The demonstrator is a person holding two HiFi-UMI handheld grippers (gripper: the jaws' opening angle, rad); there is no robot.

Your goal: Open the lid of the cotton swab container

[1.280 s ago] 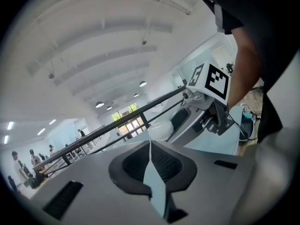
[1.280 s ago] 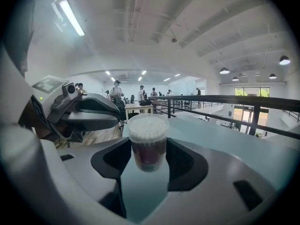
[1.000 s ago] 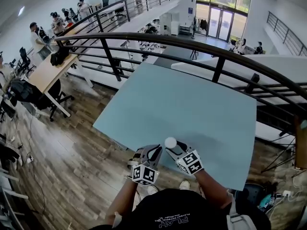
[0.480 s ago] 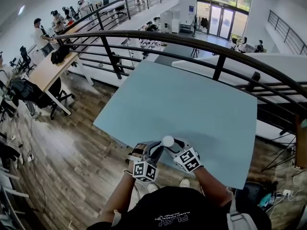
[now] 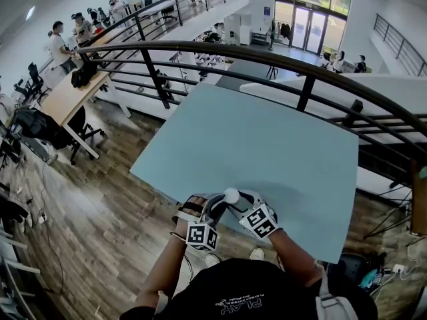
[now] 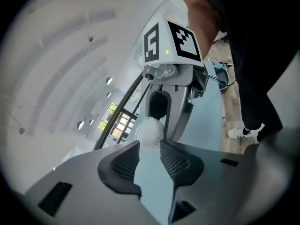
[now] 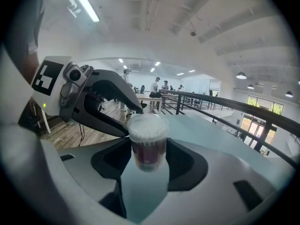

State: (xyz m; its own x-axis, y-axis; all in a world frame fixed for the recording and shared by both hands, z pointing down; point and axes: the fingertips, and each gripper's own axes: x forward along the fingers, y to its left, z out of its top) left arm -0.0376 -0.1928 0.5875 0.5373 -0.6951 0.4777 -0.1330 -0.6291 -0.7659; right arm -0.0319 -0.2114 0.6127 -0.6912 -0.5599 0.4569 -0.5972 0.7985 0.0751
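Right tool (image 7: 147, 157) clamps the clear container (image 7: 148, 146), white swabs (image 7: 147, 125) inside.

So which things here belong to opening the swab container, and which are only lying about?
For the job:
container, clamped in the right gripper
left gripper, whose jaws have just been opening; the container top is at their tips, not gripped

Lying about:
table
railing
desk
people

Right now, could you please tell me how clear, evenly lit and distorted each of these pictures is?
Head view: sharp, evenly daylit, though the wide lens bows the railing into an arc. Left gripper view: fisheye circle with dark corners, hazy, cotton swab container soft. Right gripper view: same fisheye and haze, ceiling strip light glaring.
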